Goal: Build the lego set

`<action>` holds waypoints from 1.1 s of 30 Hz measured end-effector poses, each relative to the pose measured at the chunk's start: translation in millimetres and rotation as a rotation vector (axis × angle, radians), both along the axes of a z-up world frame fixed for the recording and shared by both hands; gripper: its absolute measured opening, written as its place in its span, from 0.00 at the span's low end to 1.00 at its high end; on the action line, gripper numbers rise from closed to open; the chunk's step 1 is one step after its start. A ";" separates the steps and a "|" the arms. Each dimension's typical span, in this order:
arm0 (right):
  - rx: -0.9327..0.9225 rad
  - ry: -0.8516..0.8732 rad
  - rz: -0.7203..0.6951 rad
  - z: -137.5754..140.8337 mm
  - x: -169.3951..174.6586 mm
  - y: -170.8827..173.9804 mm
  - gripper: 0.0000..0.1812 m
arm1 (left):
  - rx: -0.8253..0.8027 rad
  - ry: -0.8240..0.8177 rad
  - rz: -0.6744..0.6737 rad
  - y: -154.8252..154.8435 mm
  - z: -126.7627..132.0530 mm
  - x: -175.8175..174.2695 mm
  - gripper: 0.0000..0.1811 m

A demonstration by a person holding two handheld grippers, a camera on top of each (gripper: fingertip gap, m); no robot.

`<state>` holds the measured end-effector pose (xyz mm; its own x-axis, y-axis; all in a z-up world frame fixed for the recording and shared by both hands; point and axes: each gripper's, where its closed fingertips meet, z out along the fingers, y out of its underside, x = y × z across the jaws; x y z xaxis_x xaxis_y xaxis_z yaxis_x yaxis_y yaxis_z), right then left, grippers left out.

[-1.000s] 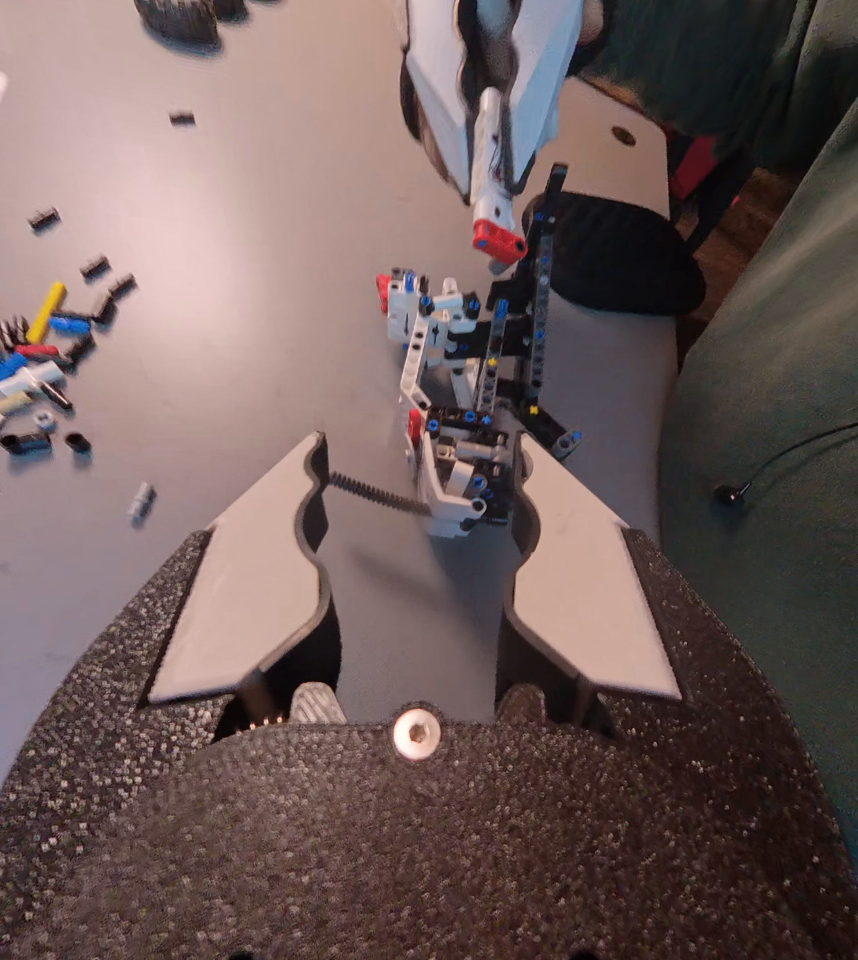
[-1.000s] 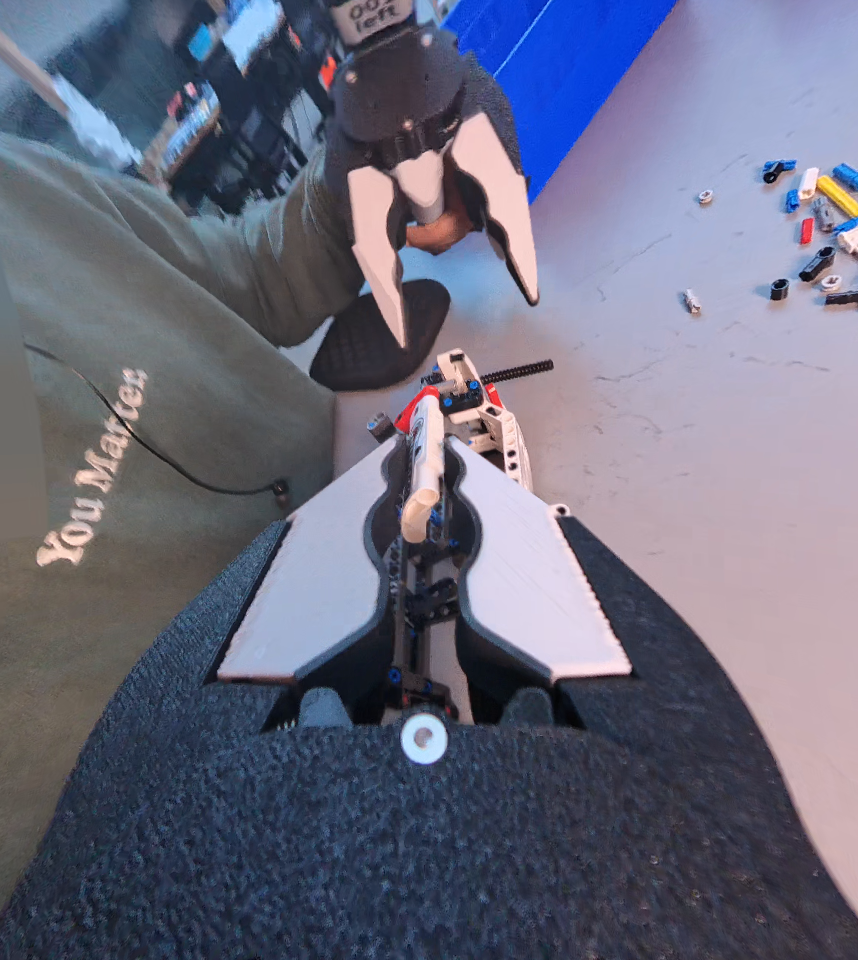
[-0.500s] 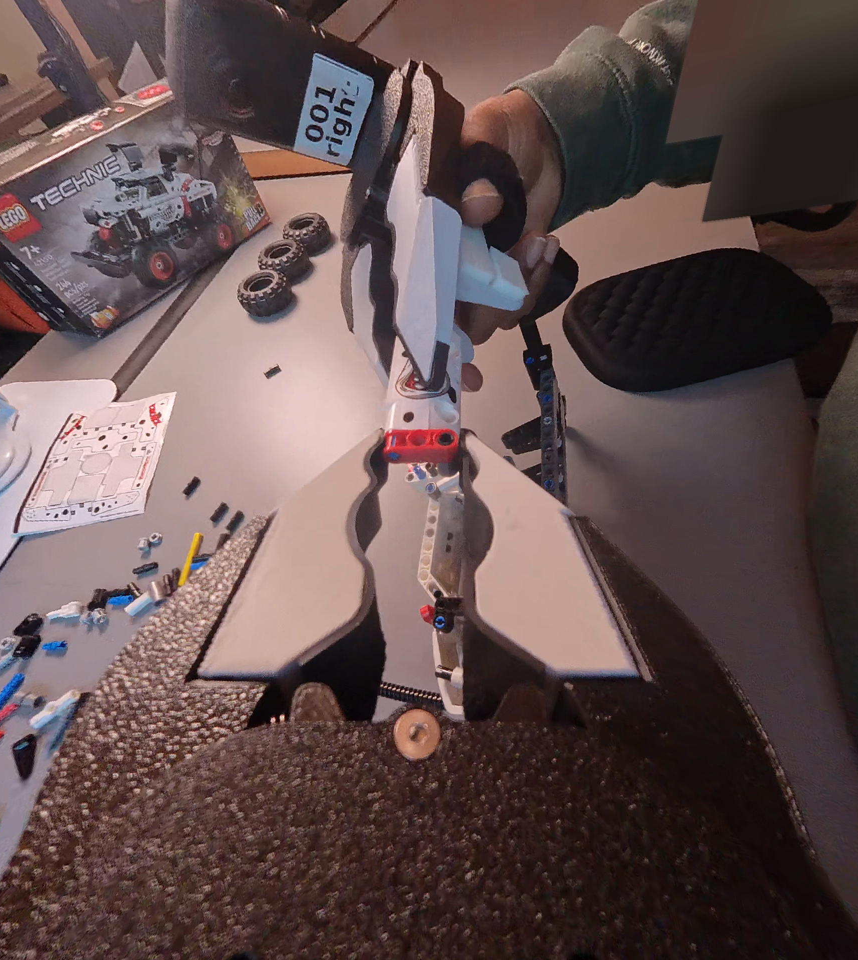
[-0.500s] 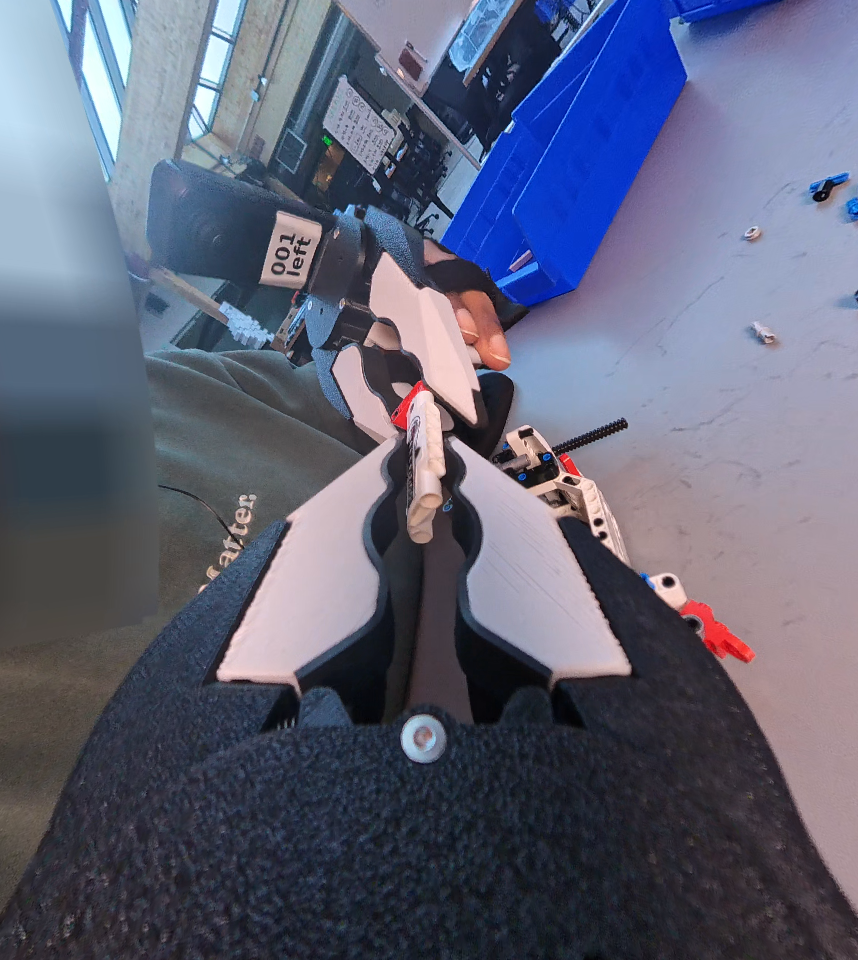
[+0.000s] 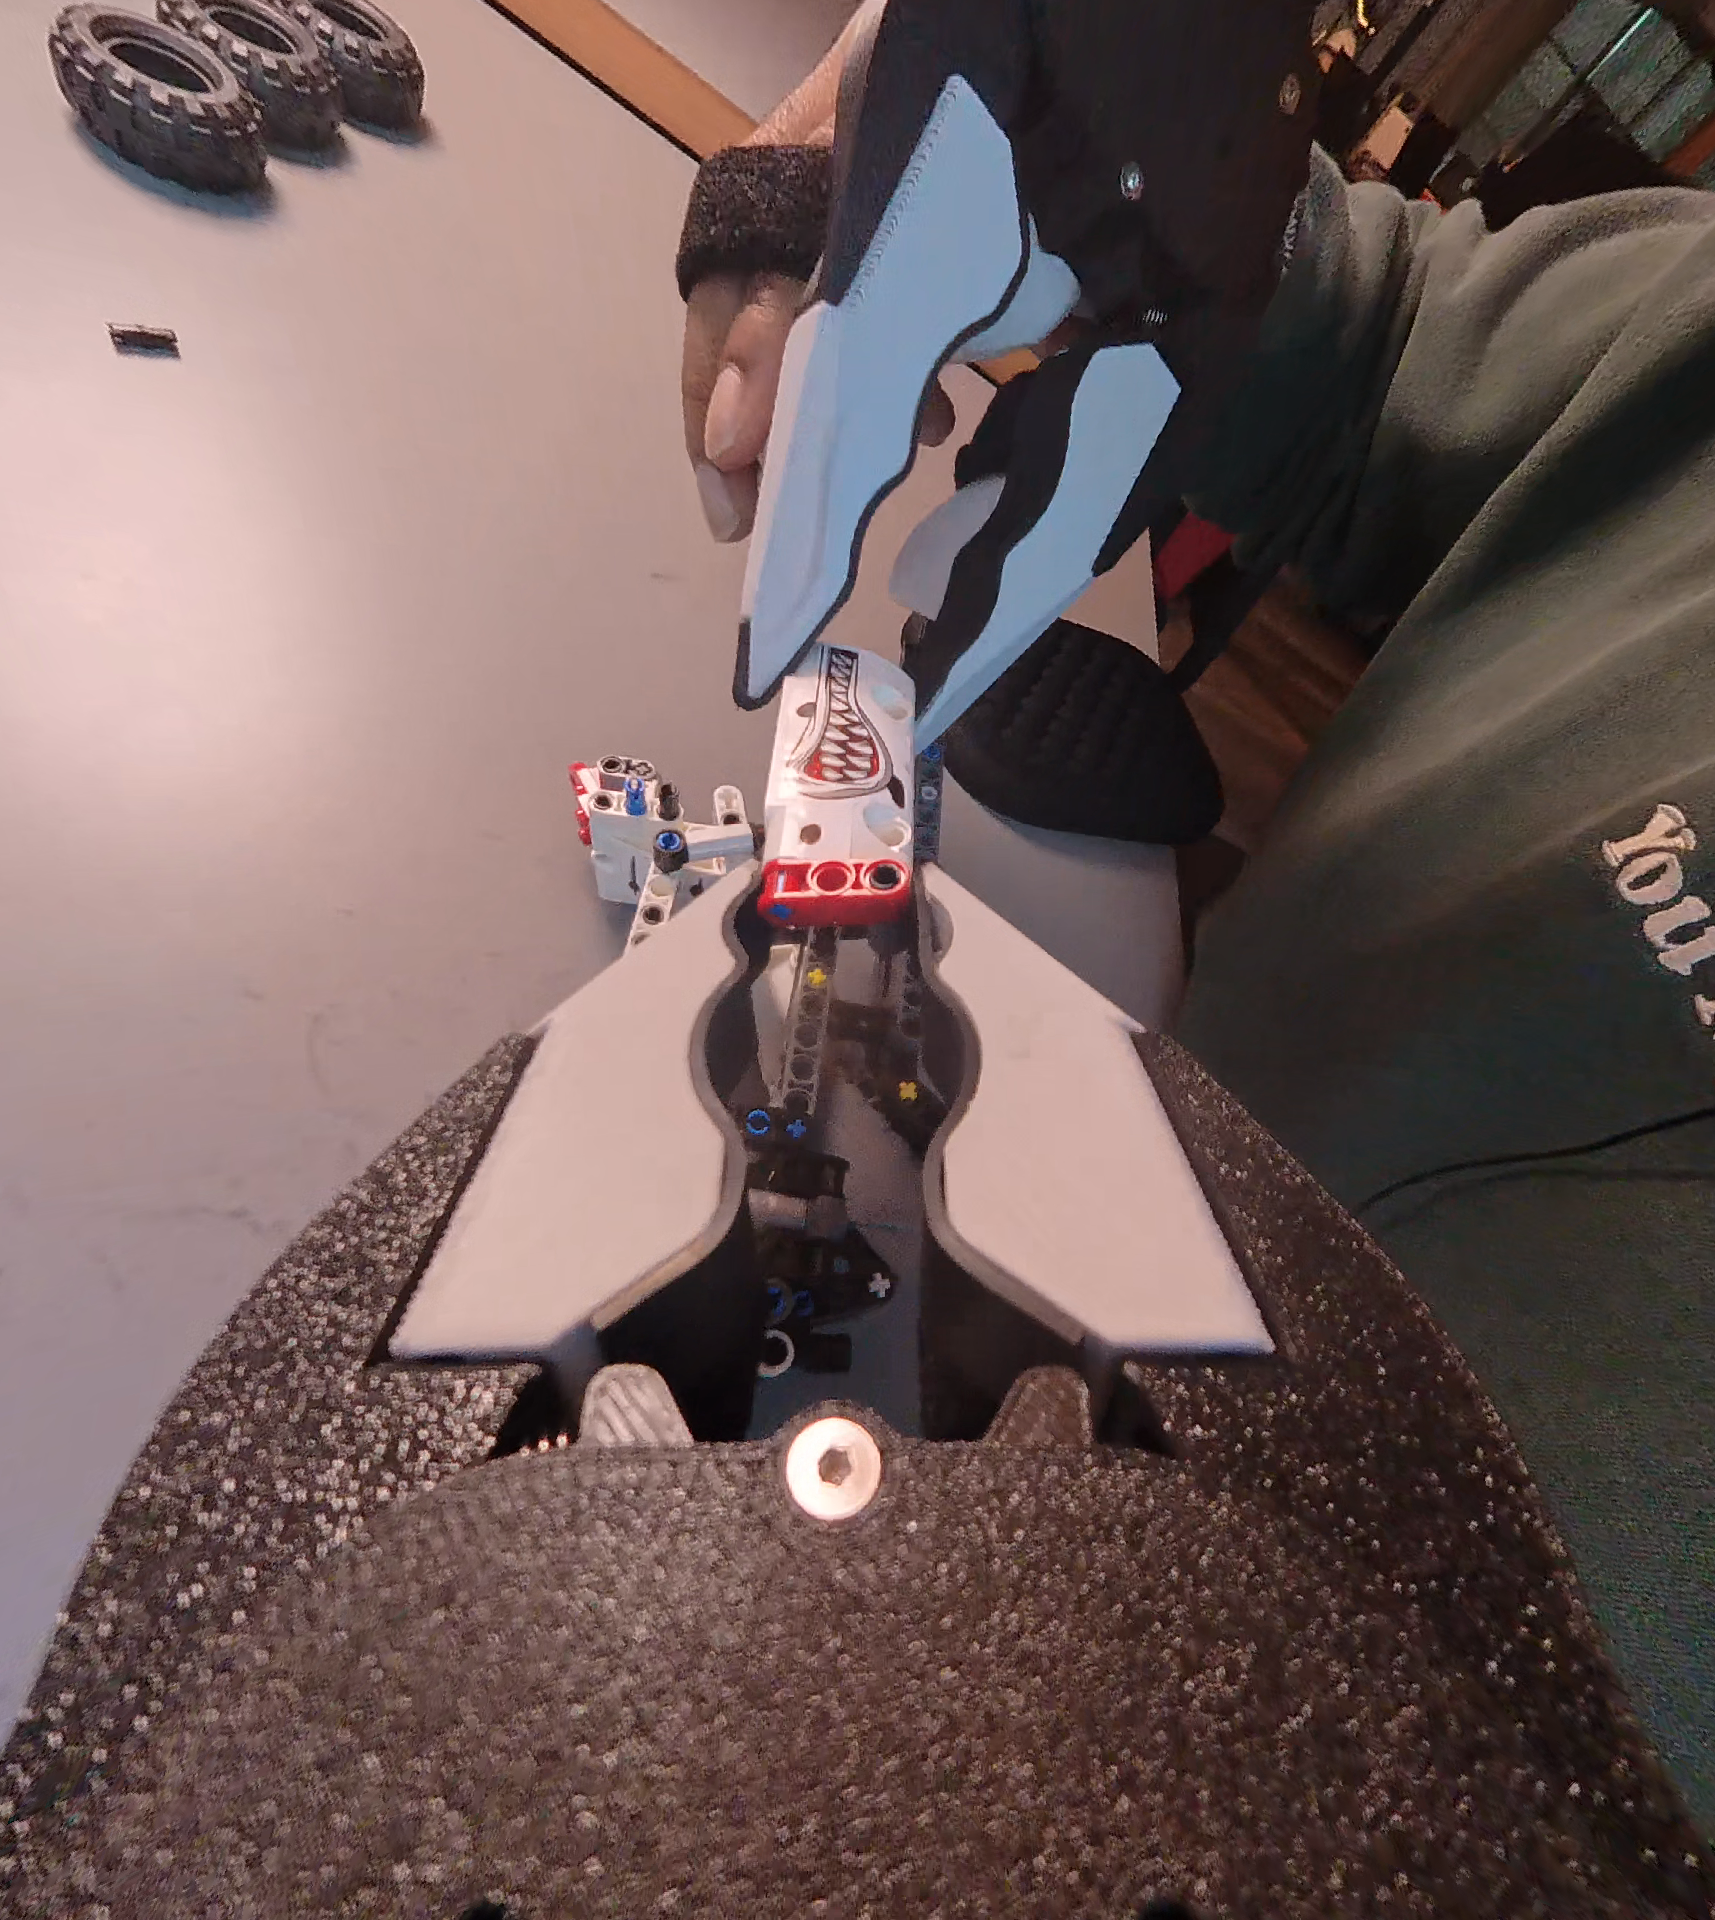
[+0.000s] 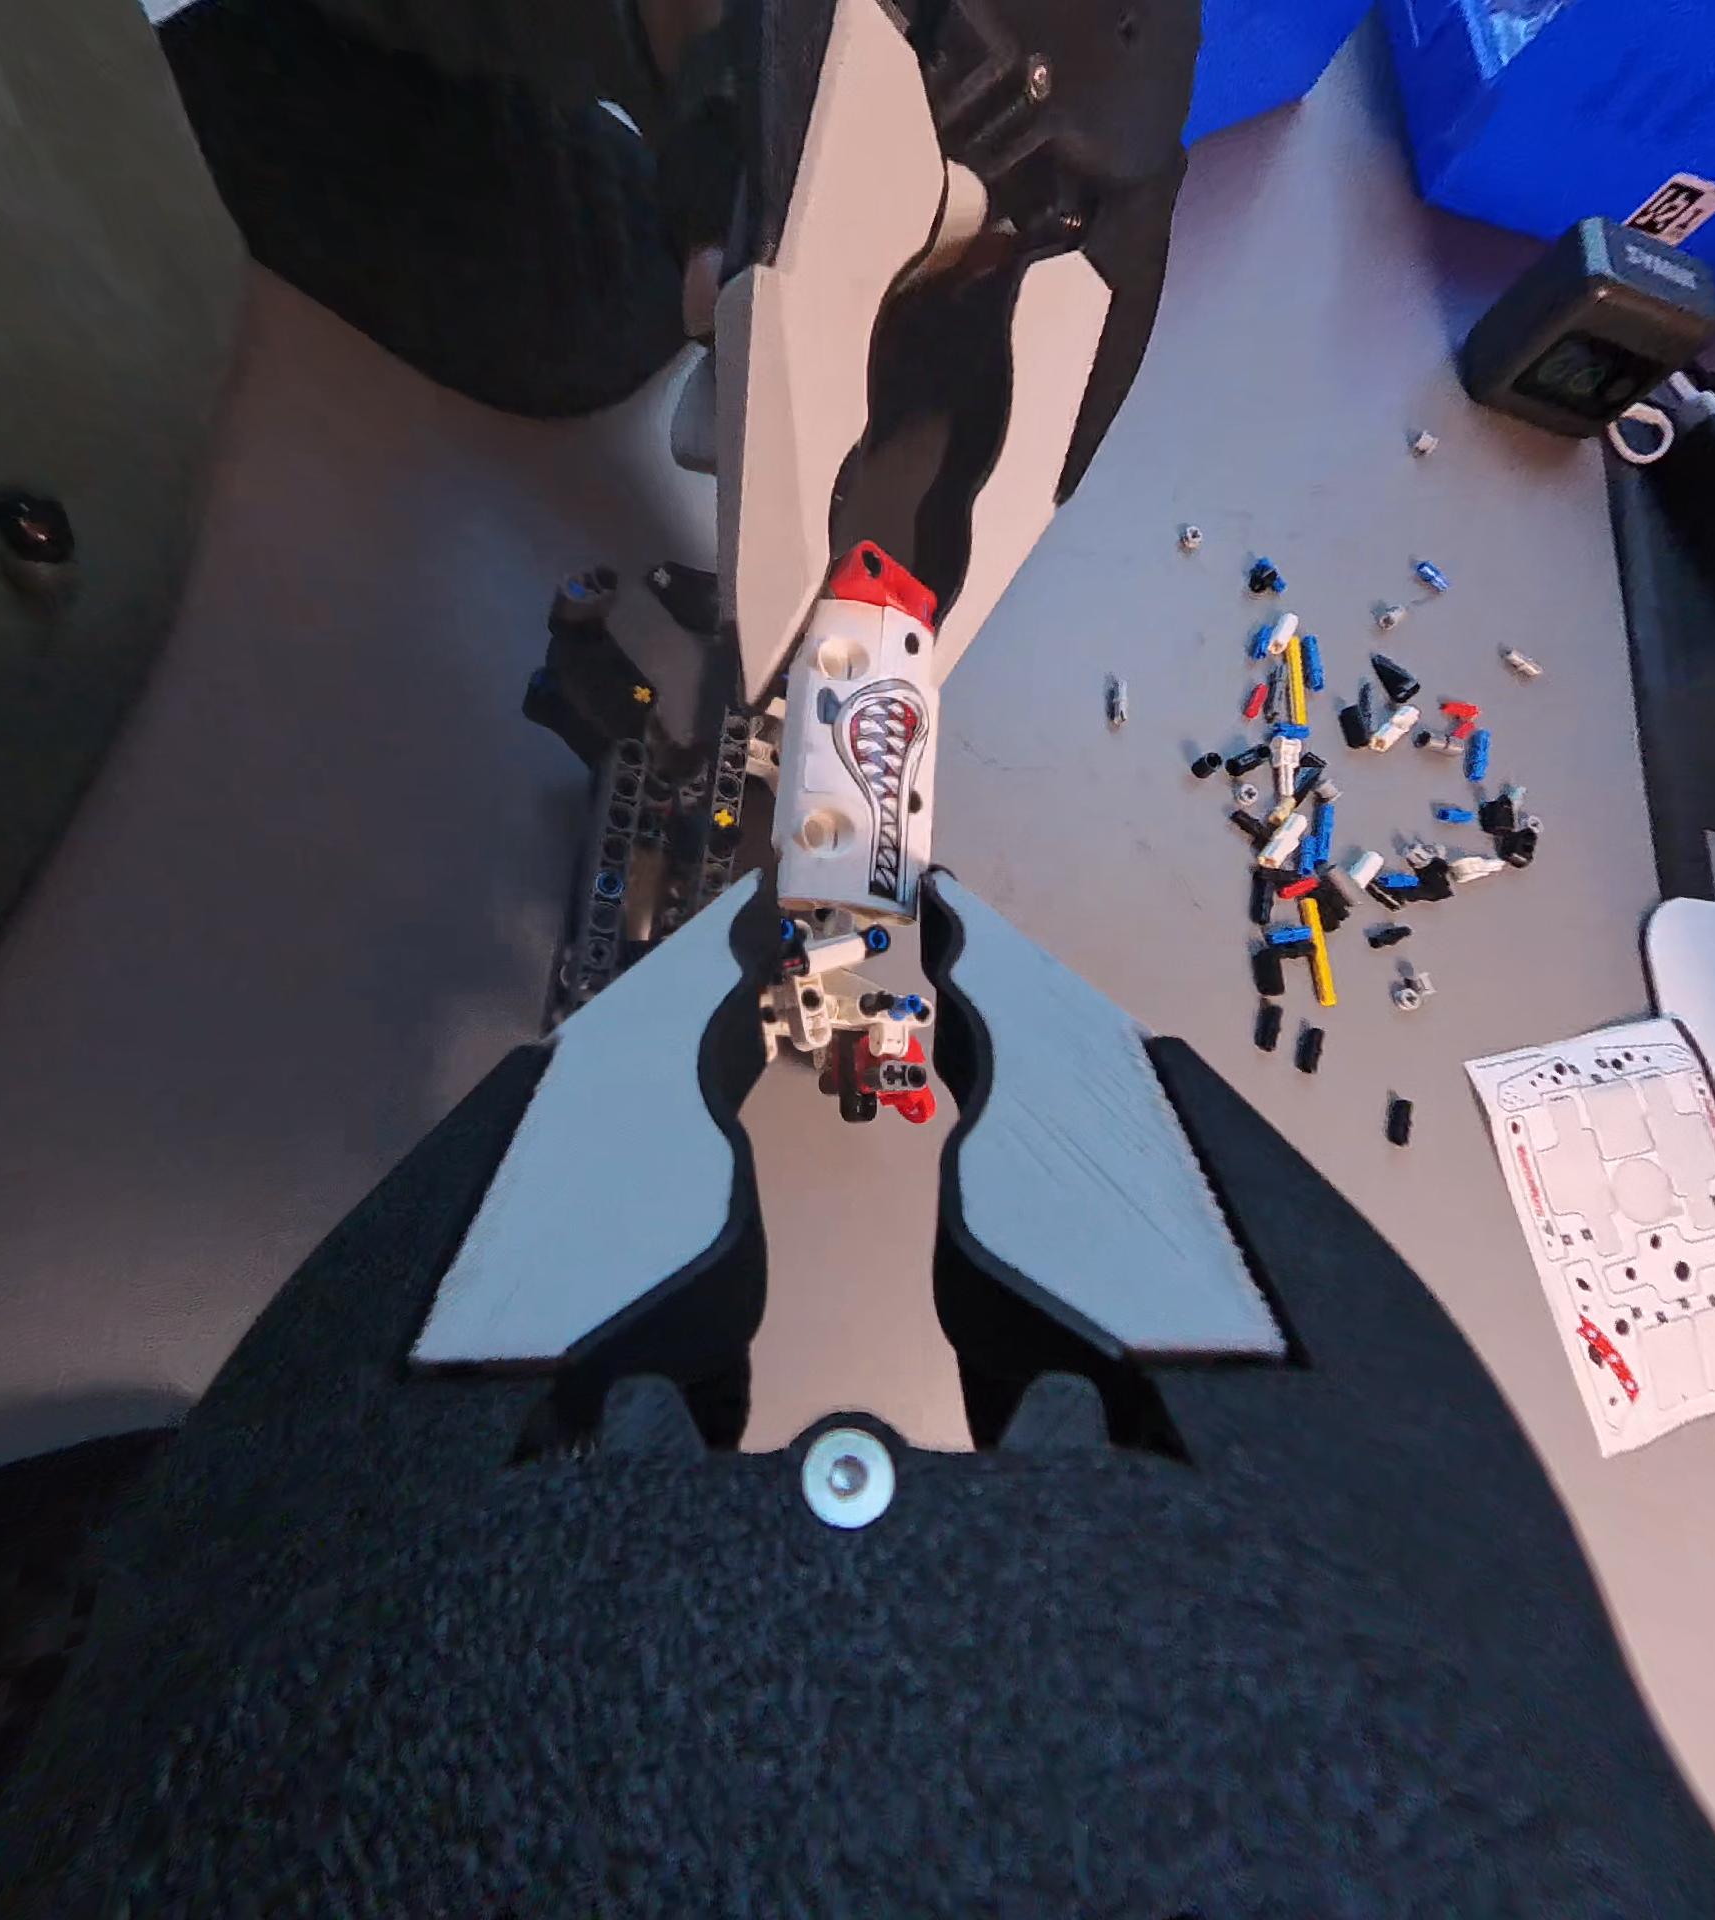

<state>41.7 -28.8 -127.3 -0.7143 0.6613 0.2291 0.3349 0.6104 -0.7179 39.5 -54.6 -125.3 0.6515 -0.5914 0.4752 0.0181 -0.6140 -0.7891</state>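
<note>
The left gripper has its fingers drawn in on the red end of a white panel piece printed with a toothed mouth. The right gripper grips the opposite, white end of that same piece between its tips, so the part spans from one gripper to the other above the table.

Beneath it, the partly built lego model, a dark beam frame with a white and red section, lies on the grey table. Loose lego pieces in blue, black, white, red and yellow lie scattered to the right, with a sticker sheet beside them. A blue bin stands at the far edge; its contents cannot be made out. Three black tyres sit apart. A green sleeve borders the table.
</note>
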 end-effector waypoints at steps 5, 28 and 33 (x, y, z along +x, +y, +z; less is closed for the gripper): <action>-0.086 -0.104 -0.006 -9.7 5.9 -4.0 0.14 | -0.029 0.018 -0.023 -2.6 -5.8 1.2 0.16; -0.240 -0.310 -0.001 -11.3 21.4 0.9 0.20 | -0.036 0.346 -0.187 -0.3 -36.9 9.6 0.15; -0.202 -0.368 0.029 -27.2 24.1 -5.5 0.15 | -0.040 0.371 -0.203 1.8 -40.5 13.2 0.15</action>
